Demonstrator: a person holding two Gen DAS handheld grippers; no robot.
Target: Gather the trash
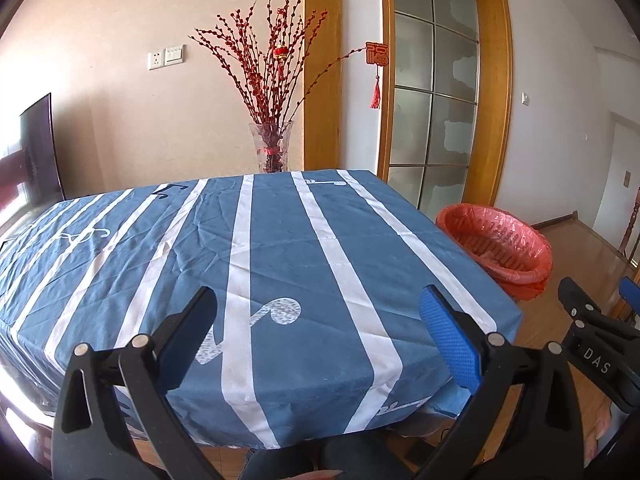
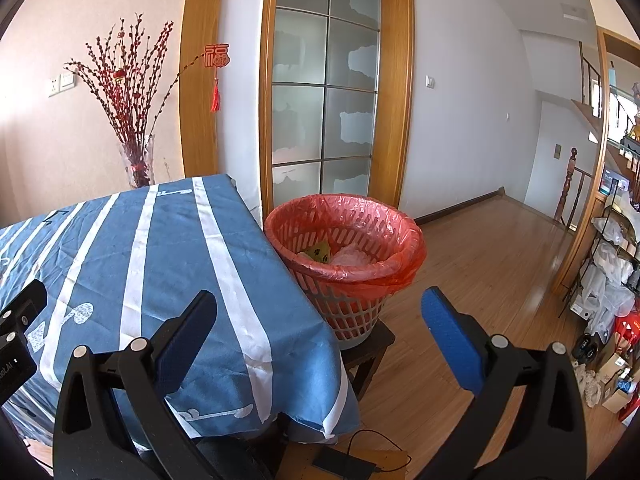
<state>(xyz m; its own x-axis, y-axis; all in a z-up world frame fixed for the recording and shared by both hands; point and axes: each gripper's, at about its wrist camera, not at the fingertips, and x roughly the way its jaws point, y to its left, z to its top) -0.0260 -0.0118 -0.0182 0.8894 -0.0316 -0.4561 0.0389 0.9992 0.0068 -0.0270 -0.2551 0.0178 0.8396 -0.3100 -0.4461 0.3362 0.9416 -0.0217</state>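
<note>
Surface [image 1: 280, 240] under blue white-striped cloth, glass vase of red branches [image 1: 272, 148] at its far edge, red-lined trash basket [image 2: 348, 256] on a stool just beside the right edge holding scraps, left claw [image 1: 320, 336] and right claw [image 2: 320, 336] both wide apart, empty, wood floor [image 2: 480, 280], glazed door [image 2: 326, 92] behind.

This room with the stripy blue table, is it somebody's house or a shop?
Most likely somebody's house, a dining or living area. A table with a blue striped cloth, a glass vase of red branches and a bin lined with a red bag stand on a wooden floor beside a frosted-glass door.
</note>
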